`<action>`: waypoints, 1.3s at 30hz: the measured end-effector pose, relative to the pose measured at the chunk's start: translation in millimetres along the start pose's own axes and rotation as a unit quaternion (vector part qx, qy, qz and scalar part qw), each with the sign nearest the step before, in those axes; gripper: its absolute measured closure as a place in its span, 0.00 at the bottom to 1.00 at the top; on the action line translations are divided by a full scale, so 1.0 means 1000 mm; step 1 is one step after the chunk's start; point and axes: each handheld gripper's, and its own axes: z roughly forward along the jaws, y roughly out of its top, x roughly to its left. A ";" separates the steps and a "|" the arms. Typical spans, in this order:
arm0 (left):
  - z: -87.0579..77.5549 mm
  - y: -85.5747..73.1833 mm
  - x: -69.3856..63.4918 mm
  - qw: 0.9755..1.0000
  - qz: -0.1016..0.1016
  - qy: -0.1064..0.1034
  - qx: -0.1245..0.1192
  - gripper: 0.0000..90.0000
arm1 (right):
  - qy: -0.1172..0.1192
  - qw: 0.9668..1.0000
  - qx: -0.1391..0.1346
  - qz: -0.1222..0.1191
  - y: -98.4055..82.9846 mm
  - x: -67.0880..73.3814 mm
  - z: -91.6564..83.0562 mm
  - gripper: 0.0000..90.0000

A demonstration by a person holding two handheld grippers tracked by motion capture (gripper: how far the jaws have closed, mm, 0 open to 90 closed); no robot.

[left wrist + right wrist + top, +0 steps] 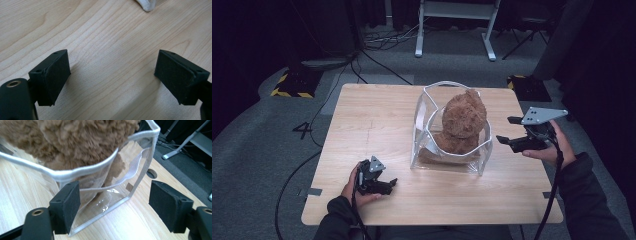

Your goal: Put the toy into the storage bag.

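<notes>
A light wooden surface (377, 125) carries a clear plastic bag (451, 127) with white edging, standing open just right of centre. A brown plush toy (463, 120) sits inside it, its upper part rising above the rim. The right gripper (507, 131) hangs just beside the bag's right wall, jaws spread apart and empty; in the right gripper view the bag's corner lies between them. The left gripper (388, 185) rests low on the surface near its front edge, left of the bag, jaws also apart over bare wood.
</notes>
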 end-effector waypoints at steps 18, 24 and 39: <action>0.000 0.000 0.000 1.000 0.000 0.000 0.000 0.14 | -0.010 1.000 0.028 0.004 -0.029 -0.002 0.007 0.29; 0.000 0.000 0.000 1.000 0.000 0.000 0.000 0.14 | -0.008 0.999 0.034 0.007 -0.039 -0.001 0.011 0.30; 0.000 0.000 0.000 1.000 0.000 0.000 0.000 0.14 | -0.003 0.998 0.063 0.013 -0.066 0.004 0.025 0.30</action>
